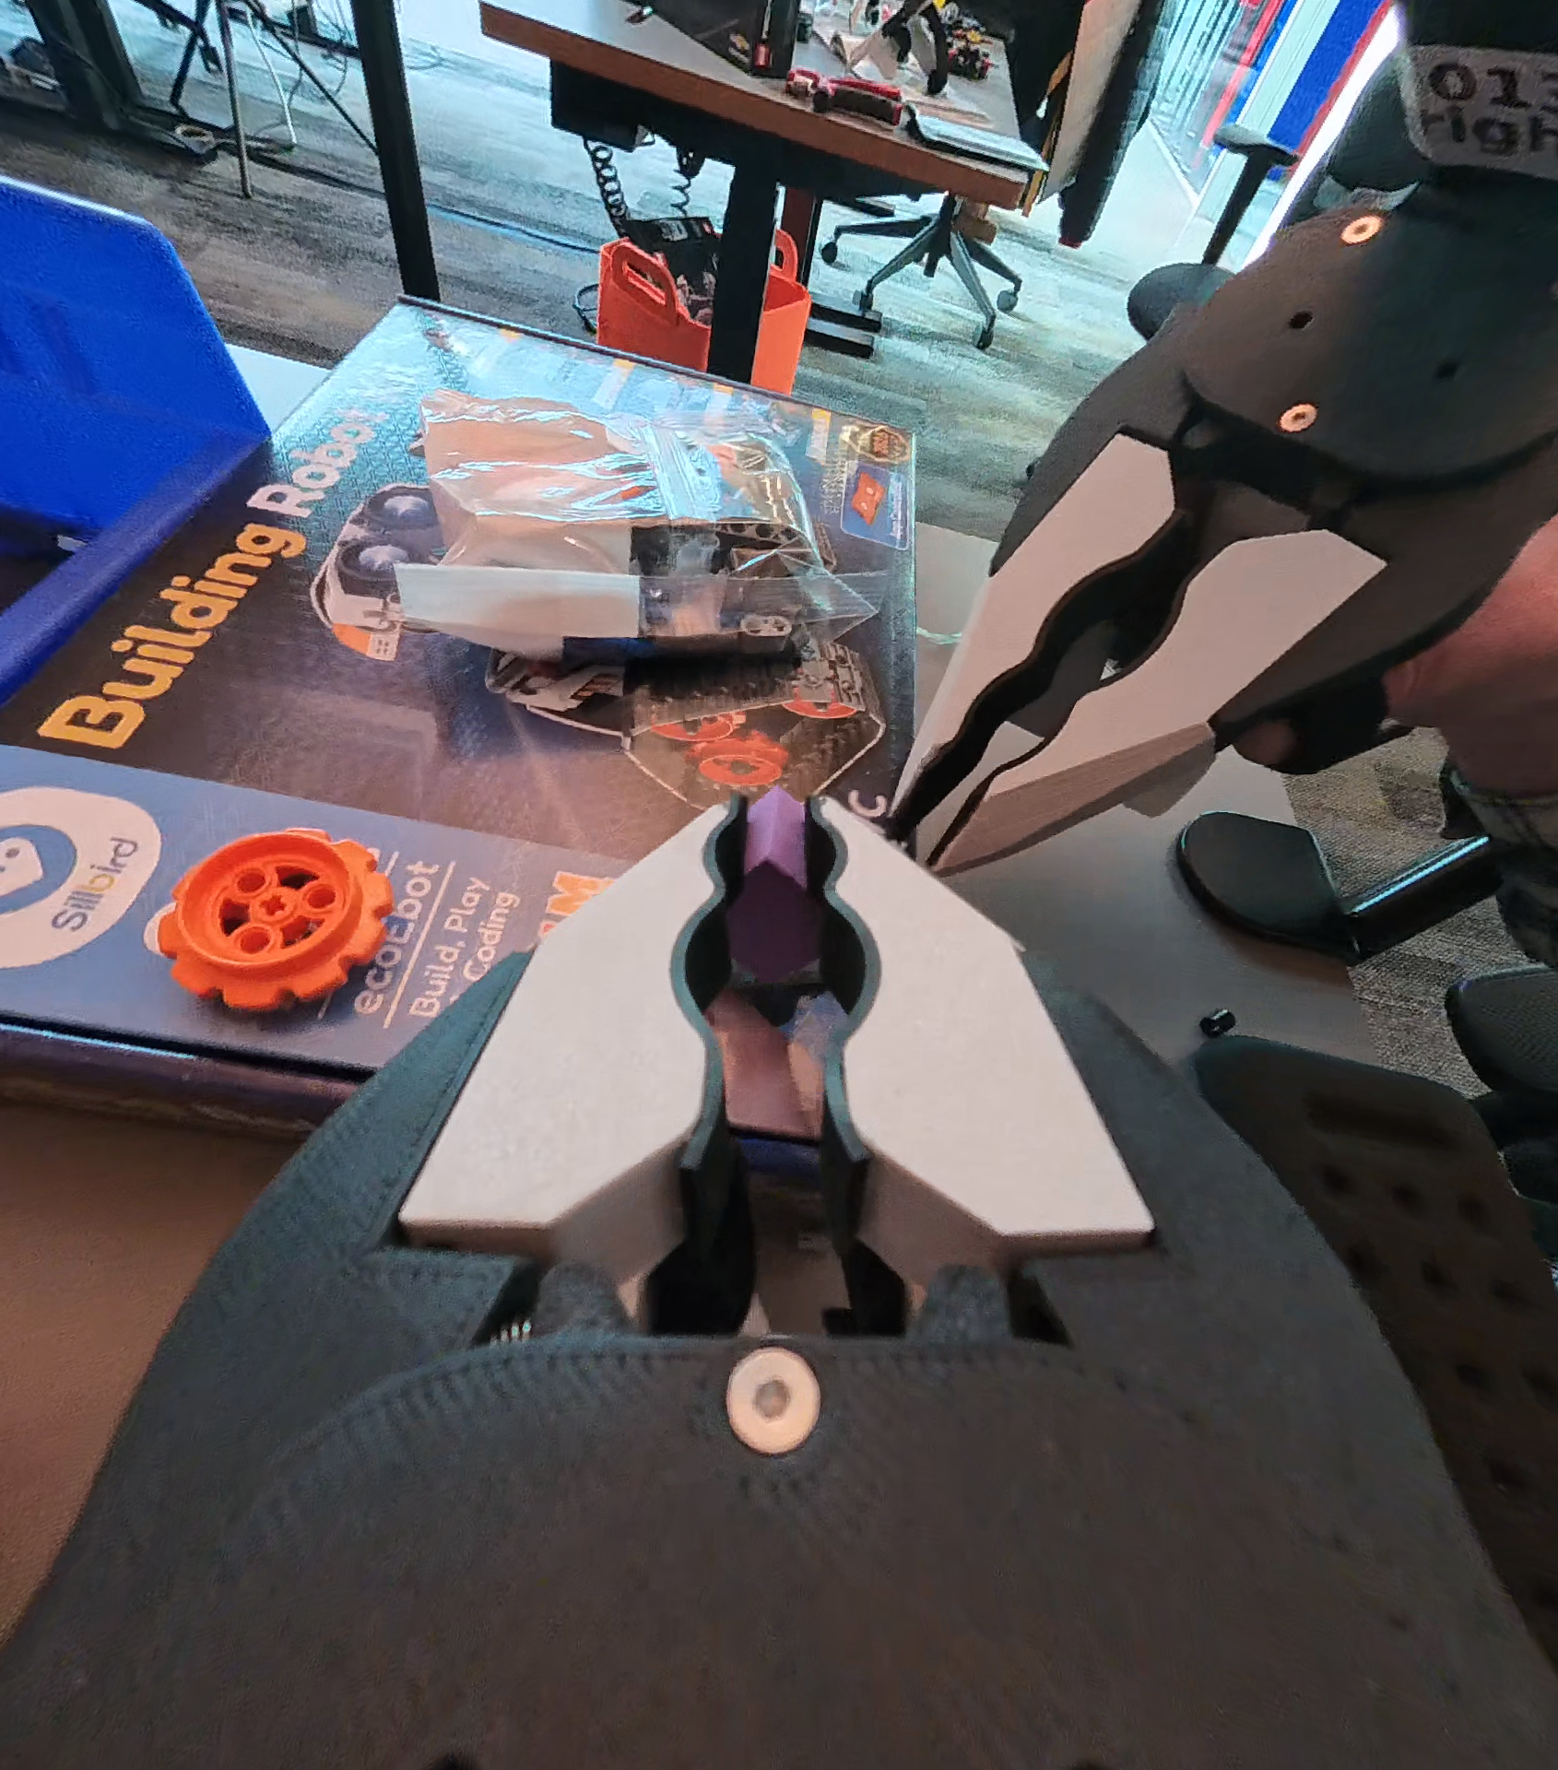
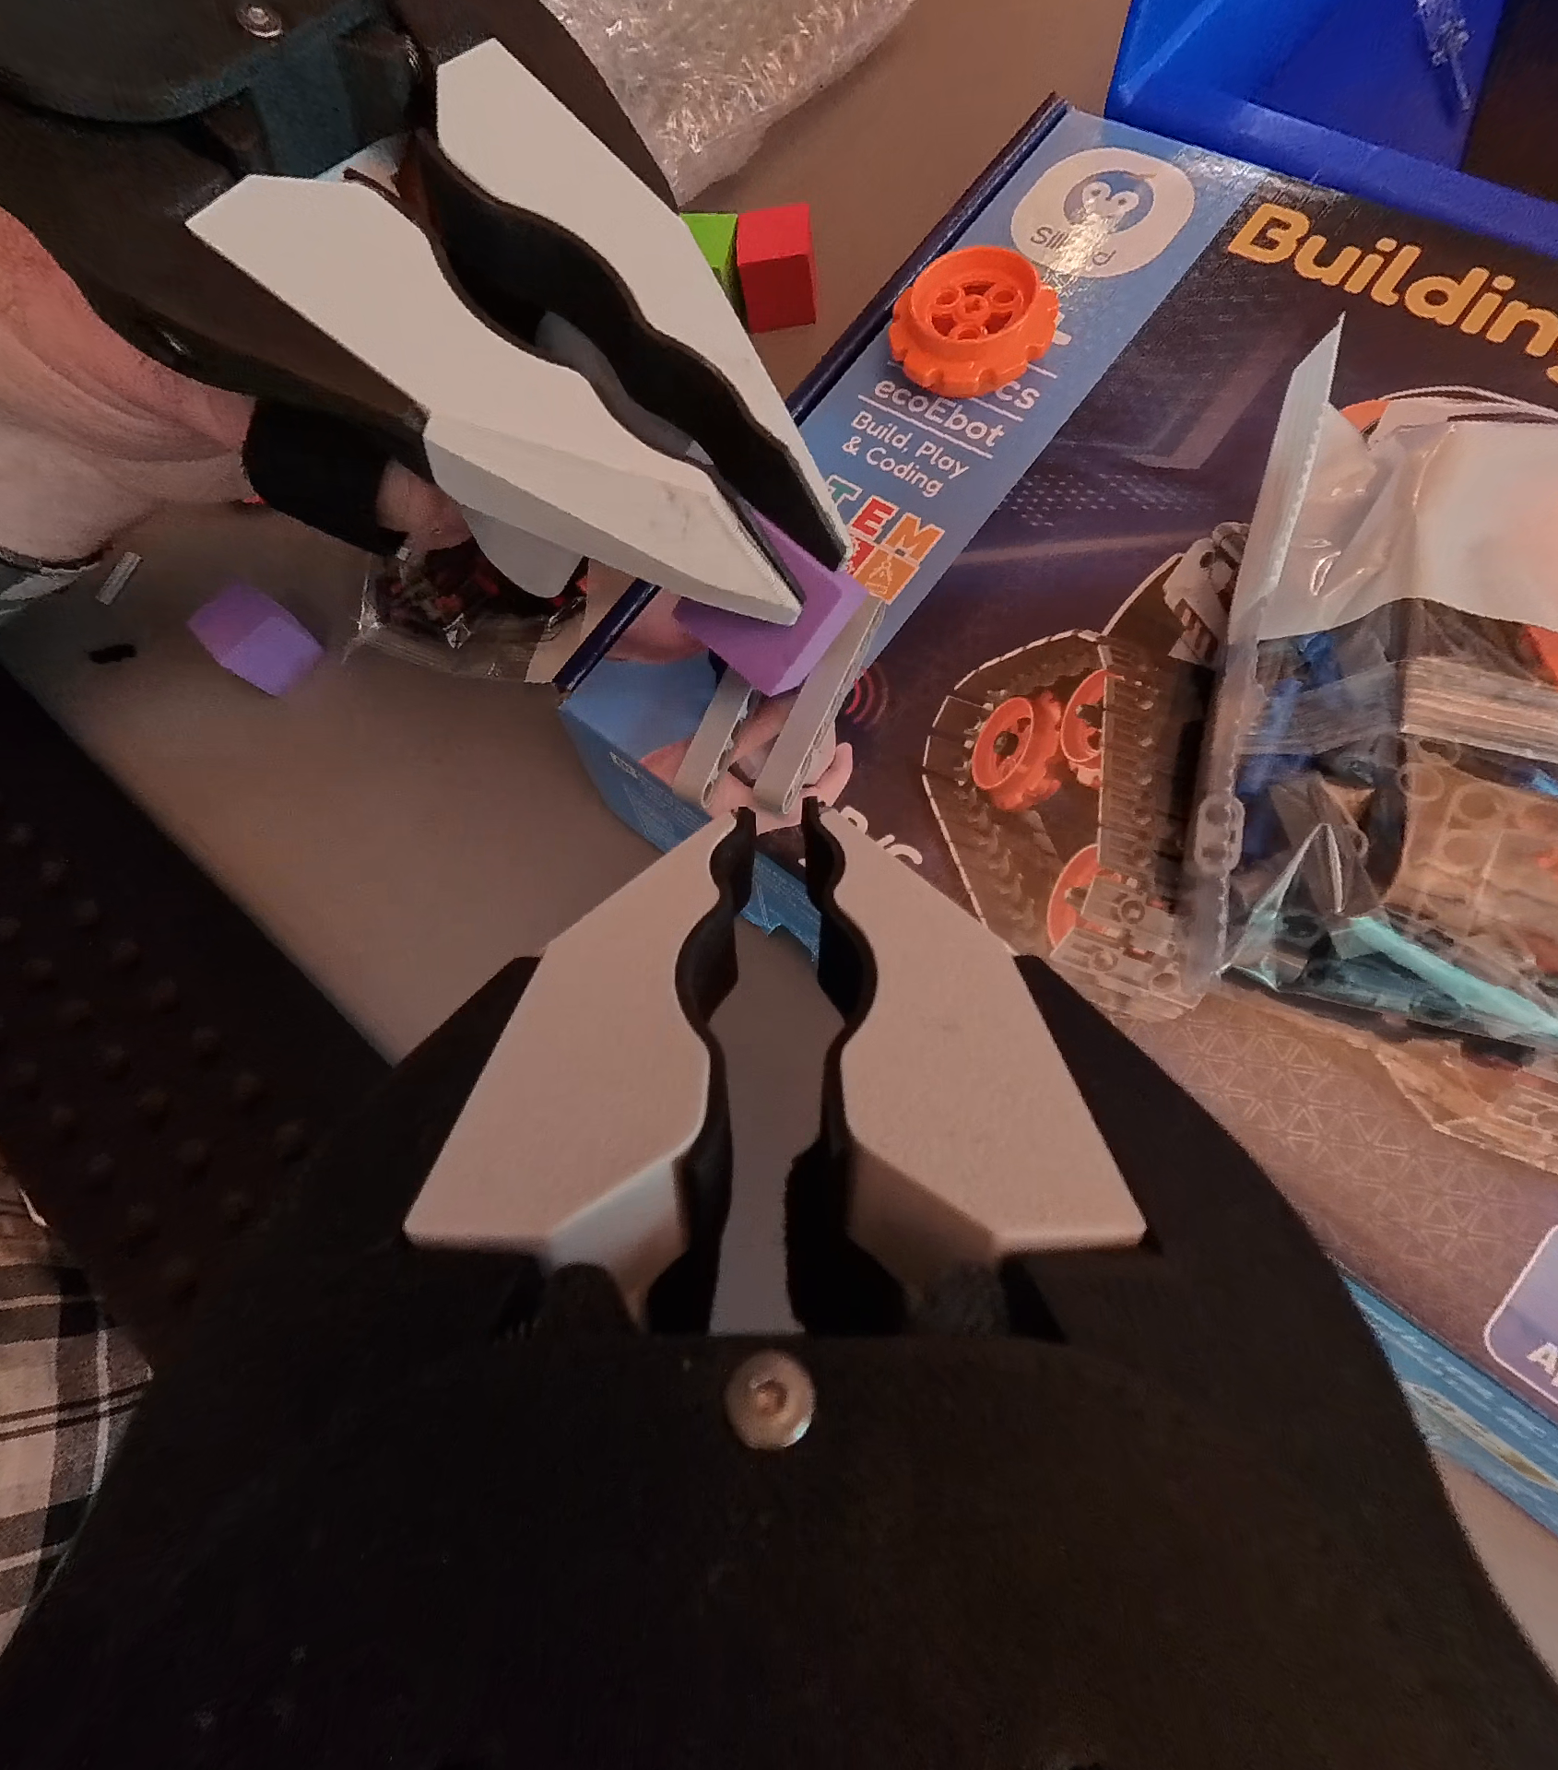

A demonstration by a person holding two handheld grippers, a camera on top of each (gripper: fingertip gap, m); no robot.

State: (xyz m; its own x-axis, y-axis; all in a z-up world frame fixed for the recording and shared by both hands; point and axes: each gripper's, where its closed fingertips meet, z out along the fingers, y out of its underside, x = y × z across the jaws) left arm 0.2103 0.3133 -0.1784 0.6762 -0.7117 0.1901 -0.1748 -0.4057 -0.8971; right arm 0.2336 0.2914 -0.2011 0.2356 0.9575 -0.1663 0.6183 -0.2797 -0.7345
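My left gripper (image 1: 780, 814) is shut on a purple block (image 1: 780, 881) and holds it over the near corner of a blue building-kit box (image 1: 296, 757). In the right wrist view it (image 2: 809, 589) comes in from the upper left with the purple block (image 2: 780, 632) at its tips. Two grey beams (image 2: 799, 709) sit just under the block; I cannot tell whether they touch it. My right gripper (image 2: 773, 814) has a narrow gap with nothing in it, and its tips are at the beams' lower ends. It also shows in the left wrist view (image 1: 921, 848), beside the left gripper's tips.
On the box (image 2: 1091, 536) lie an orange gear wheel (image 2: 971, 316) and a clear bag of parts (image 2: 1426, 766). A blue bin (image 2: 1331, 77) stands behind it. On the table (image 2: 430, 814) lie red (image 2: 775, 263) and green (image 2: 708, 239) cubes, another purple cube (image 2: 253, 637) and a small parts bag (image 2: 459, 613). Spacing between my two grippers at the tips: around 4 centimetres. Between my left fingertips and the orange gear wheel (image 2: 971, 316) there is roughly 9 centimetres. Seen from the left wrist view (image 1: 285, 905) as well.
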